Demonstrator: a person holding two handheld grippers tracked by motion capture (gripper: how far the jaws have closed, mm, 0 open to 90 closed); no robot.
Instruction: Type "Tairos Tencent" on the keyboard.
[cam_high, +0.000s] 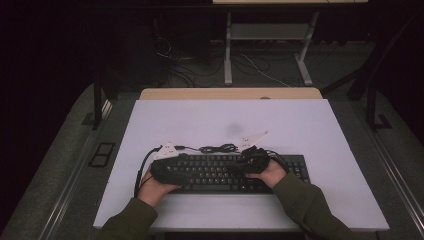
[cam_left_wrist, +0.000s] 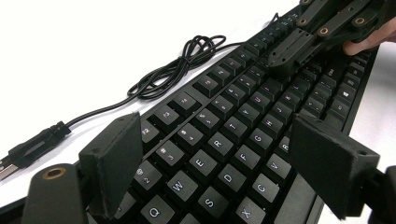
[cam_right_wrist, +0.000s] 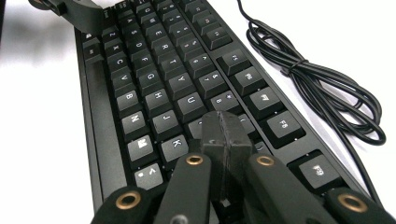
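High view puts both forearms at the near edge of the white table (cam_high: 210, 117), each hand resting a gripper on a black keyboard (cam_high: 227, 175) that lies across the near middle of the table, its long side toward the person. The left gripper (cam_left_wrist: 215, 158) hovers over the letter keys with its jaws spread wide and nothing between them — the Q, W, E, R rows show plainly between the two pads. The right gripper (cam_right_wrist: 226, 135) has its jaws clenched together into one blunt tip, set down on the keys around I and K, seemingly to press a key rather than grasp anything.

Beyond the keyboard's far edge its cable (cam_left_wrist: 182, 65) lies in a loose coil on the table, ending in a USB plug (cam_left_wrist: 32, 147) off toward the left end.

As for handling, the keyboard looks stiff and moderately heavy, unlikely to flex or slide under a light poke. Its keycaps are smooth and give under pressure, so a closed tip should land square on one cap's centre — an off-centre touch could catch a neighbour. To lift it, the thin front or back edge seems the best hold.
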